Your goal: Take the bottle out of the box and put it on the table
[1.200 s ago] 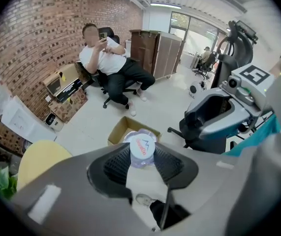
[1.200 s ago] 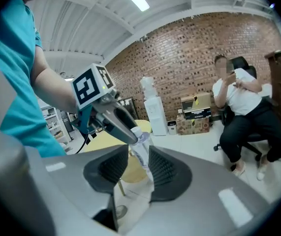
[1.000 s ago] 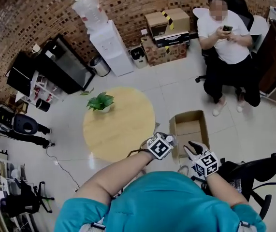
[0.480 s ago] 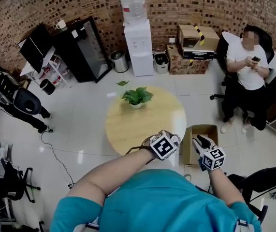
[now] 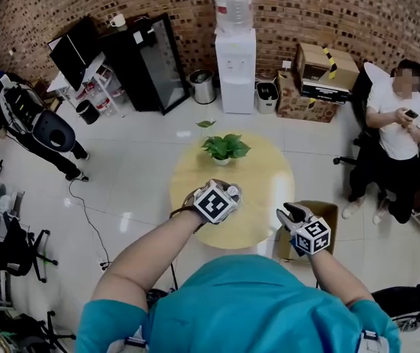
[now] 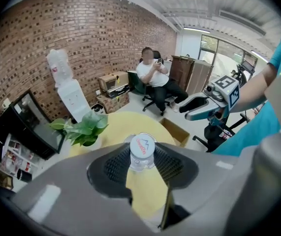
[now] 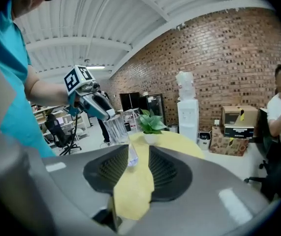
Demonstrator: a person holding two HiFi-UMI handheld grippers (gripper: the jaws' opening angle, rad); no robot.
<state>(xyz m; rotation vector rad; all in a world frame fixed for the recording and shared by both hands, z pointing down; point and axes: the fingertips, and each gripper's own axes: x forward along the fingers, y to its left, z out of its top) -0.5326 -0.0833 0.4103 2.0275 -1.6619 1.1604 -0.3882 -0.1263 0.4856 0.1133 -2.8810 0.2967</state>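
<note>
With left claw (image 7: 106, 113) clamped on bottle (image 6: 142, 149) over bench (image 5: 265, 215), clear of box (image 5: 329, 212), and right claw (image 5: 292, 214) open and empty alongside, lower straight onto bare top away from plant (image 5: 226, 147), seat base flat, then release.

The table (image 5: 261, 190) sits at frame centre, the plant (image 5: 226, 147) on its upper edge, the box (image 5: 327, 213) on the floor at its lower right. The left gripper (image 5: 228, 193), bottle (image 6: 142, 154) in its jaws, is over the table's lower left.
</note>
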